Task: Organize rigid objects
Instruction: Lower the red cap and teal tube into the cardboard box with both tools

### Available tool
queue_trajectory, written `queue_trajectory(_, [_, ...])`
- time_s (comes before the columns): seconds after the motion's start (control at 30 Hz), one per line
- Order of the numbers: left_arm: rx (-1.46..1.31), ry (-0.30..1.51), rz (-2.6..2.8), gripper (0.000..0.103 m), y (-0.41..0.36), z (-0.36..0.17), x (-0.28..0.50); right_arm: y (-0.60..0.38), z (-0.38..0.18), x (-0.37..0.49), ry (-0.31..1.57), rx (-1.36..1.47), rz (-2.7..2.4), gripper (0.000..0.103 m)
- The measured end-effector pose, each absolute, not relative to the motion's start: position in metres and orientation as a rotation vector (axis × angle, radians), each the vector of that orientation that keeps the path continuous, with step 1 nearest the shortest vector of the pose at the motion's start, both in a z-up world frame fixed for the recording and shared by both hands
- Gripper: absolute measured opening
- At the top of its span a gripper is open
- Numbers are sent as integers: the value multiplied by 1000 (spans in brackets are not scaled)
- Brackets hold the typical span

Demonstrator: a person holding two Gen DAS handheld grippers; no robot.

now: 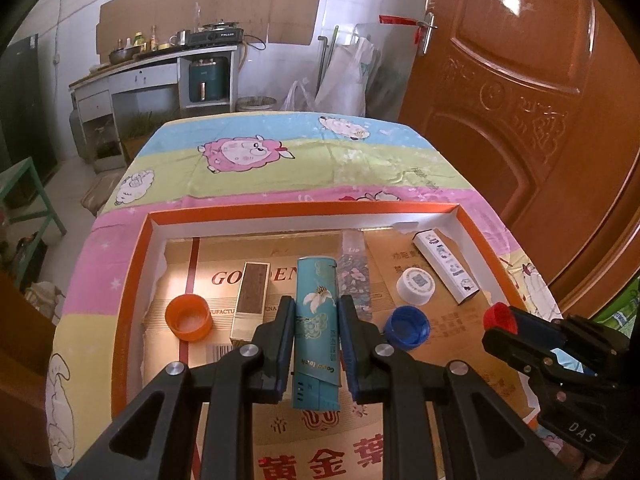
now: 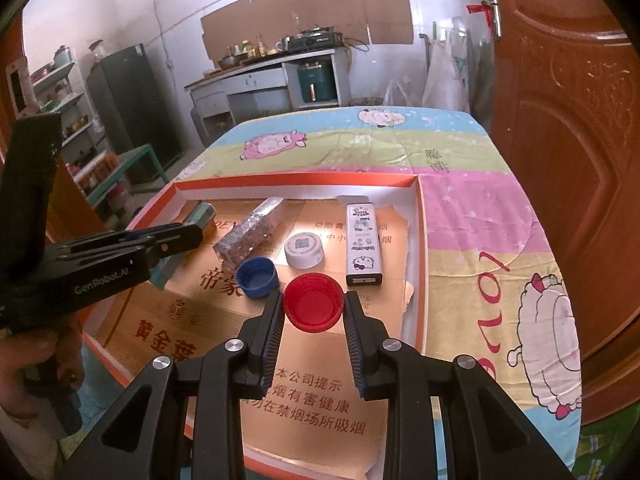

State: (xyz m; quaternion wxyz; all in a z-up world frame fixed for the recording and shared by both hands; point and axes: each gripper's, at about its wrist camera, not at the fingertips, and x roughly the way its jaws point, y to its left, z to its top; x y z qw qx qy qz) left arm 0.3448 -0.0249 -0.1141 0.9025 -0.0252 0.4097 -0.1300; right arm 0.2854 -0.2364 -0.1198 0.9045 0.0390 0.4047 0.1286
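**Ana:** Inside the orange-rimmed tray [image 1: 132,280], what does the left gripper [image 1: 316,316] have?

**Ben:** Its jaws are pinched on a teal box [image 1: 316,320], a tall slim one with a white flower print. The box stands nearly upright between the pads, its lower end just above the tray's cardboard lining.

**Ana:** And the right gripper [image 2: 314,312]?

**Ben:** That one is clamped on a red cap [image 2: 314,308], open side up, over the tray's near right part. In the left wrist view the same cap shows at the tray's right edge, at the tip of the other tool.

**Ana:** What lies loose in the tray?

**Ben:** Toward the tray's left wall, an orange cap [image 1: 189,318], open side up, and just beside it a brown-and-gold box [image 1: 250,300] lying flat. Near the tray's middle, a clear box with a speckled pattern [image 2: 252,230] lies flat, with a blue cap [image 2: 257,278] just in front of it. A white cap [image 2: 304,255] with a printed code on top sits beside the blue one. Along the tray's right wall lies a white box with cartoon figures [image 2: 364,246].

**Ana:** And the tray itself?

**Ben:** It rests on a sheep-print cloth [image 2: 480,216] covering the table. A person's hand [image 2: 36,364] grips the left tool's handle outside the tray's left side.
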Motion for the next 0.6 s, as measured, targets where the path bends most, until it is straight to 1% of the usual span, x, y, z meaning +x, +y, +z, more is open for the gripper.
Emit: queue_trajectory(0.6, [-34,864,-261,22,-30,-126,352,-236,-133,295,866,63,246,30])
